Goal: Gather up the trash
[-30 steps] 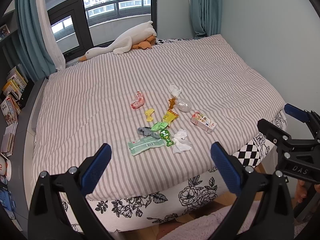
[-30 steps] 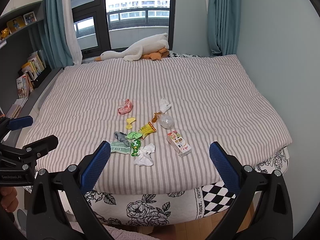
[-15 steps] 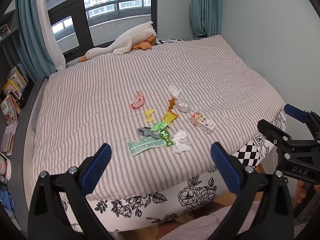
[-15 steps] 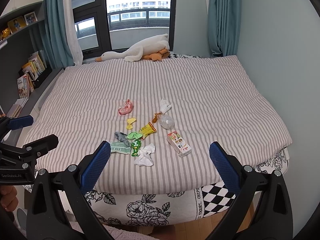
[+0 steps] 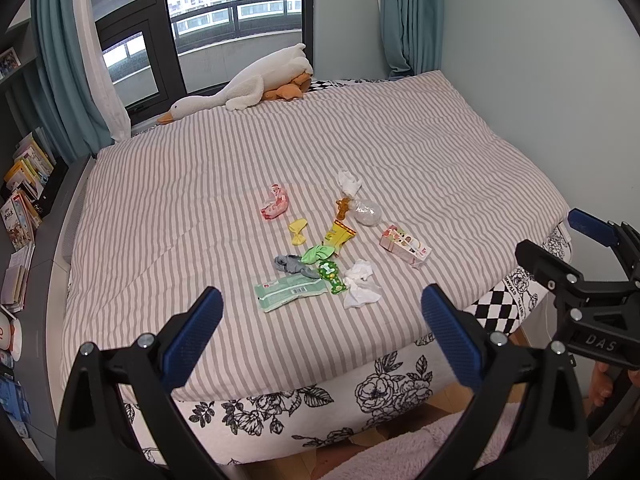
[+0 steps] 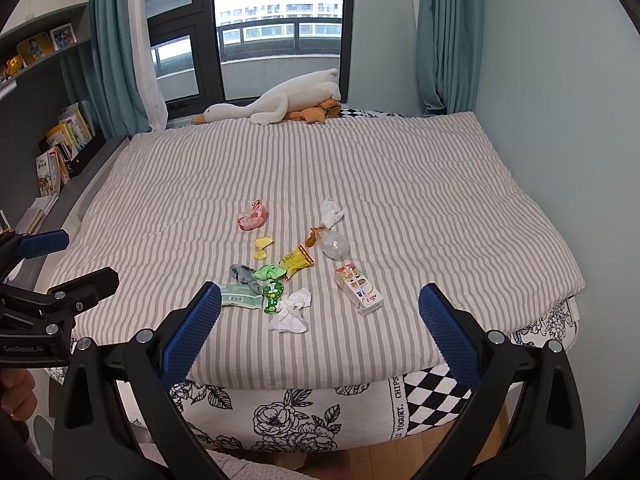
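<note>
Trash (image 5: 320,256) sits in a loose cluster at frame centre on the striped duvet (image 5: 200,208), near the foot edge of the bed, untouched. Left gripper (image 5: 322,332) and right gripper (image 6: 320,320): both spread wide, holding nothing, hovering off the foot of the bed, well short of the pile. Versus a second ago nothing has changed: same framing, same item layout, so collection hasn't started.

Nearest the claws in the left view: crumpled white tissue (image 5: 362,290), soft and irregular; flat green foil wrapper (image 5: 288,292), glossy; small green card-backed packet (image 5: 331,276). Right of those, a rectangular drink carton (image 5: 405,245), rigid, lying on its side. Further up: yellow snack wrapper (image 5: 339,236), clear crinkled plastic bag (image 5: 365,212), pink wrapper (image 5: 275,208), second tissue (image 5: 349,182). Upper centre: plush goose (image 5: 248,88) by the window, not trash.
</note>
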The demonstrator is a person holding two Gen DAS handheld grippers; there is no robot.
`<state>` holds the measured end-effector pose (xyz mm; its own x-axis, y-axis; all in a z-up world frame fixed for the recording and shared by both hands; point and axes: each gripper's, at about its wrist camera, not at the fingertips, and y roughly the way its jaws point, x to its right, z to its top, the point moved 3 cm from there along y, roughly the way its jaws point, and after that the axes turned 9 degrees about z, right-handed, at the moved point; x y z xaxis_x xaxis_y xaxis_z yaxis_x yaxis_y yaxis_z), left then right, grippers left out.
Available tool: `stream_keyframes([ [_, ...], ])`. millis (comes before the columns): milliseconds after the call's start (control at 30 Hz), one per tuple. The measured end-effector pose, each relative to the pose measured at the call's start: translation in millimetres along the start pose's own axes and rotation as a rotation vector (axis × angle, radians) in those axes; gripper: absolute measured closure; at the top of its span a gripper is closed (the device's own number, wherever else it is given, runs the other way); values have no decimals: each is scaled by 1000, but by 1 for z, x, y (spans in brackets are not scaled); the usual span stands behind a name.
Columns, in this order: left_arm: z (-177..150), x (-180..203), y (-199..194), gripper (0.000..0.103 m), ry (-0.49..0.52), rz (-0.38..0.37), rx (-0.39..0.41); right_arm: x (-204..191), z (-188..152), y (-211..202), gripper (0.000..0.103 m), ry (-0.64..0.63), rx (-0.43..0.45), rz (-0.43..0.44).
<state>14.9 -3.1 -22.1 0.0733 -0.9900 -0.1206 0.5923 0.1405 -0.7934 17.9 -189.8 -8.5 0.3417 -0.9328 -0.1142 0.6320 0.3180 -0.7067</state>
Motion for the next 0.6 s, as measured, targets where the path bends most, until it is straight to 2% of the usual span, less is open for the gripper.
stream_keyframes([
  [600,-1,1,0,4,-2,-2,-1,-1,-2,1,7,-2,-2,-15],
])
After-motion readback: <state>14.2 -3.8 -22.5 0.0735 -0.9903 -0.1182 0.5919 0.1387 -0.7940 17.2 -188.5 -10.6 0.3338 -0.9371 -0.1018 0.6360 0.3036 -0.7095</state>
